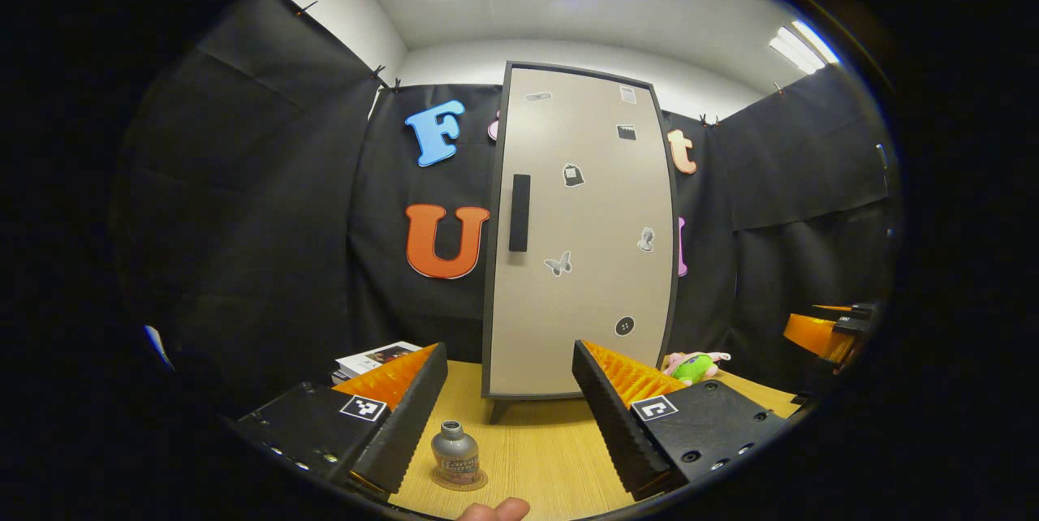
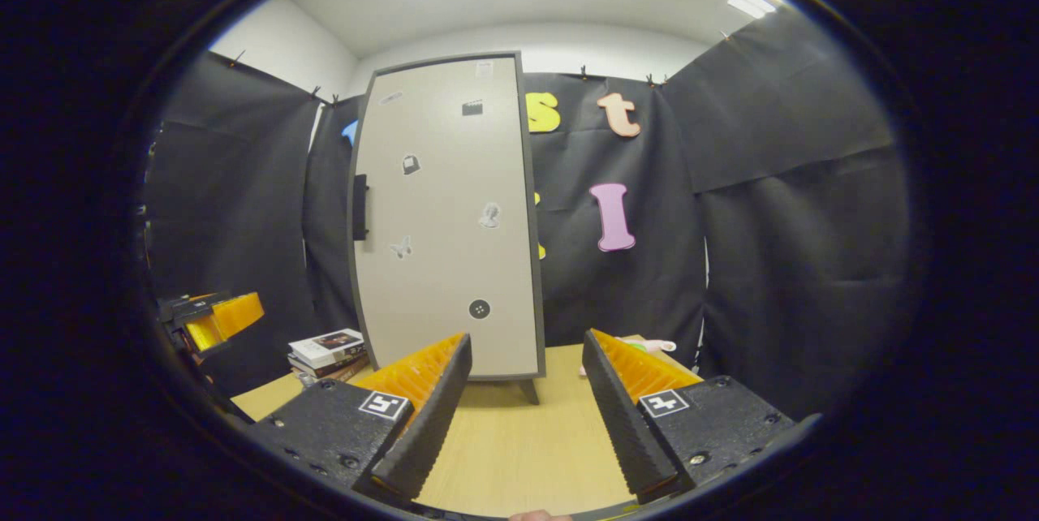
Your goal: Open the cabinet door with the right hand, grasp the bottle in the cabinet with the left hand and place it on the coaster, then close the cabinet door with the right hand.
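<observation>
While both pairs of my fingers stand wide apart and hold nothing, the small grey metal bottle with a printed label already sits upright on a round brown coaster at the bottom centre of the left gripper view, between the tips of the left gripper and just inside its left-hand finger.

The tall beige cabinet door with a dark frame fills the middle of that view and looks closed, or very nearly so. Its black vertical bar handle runs up and down near the door's left edge, well beyond the fingertips.

From the right gripper view, the same door stands left of centre, and the handle shows edge-on at the door's far left side, in the middle left of the frame. The right gripper points past the door's right edge, over the pale wooden bench, so the handle lies up and to the left of my fingers, some way off.

I judge the bottle step done. What may remain is pressing the door fully shut, and I cannot tell whether a gap is left. A stack of books and a green and pink plush toy lie on the bench beside the cabinet.
</observation>
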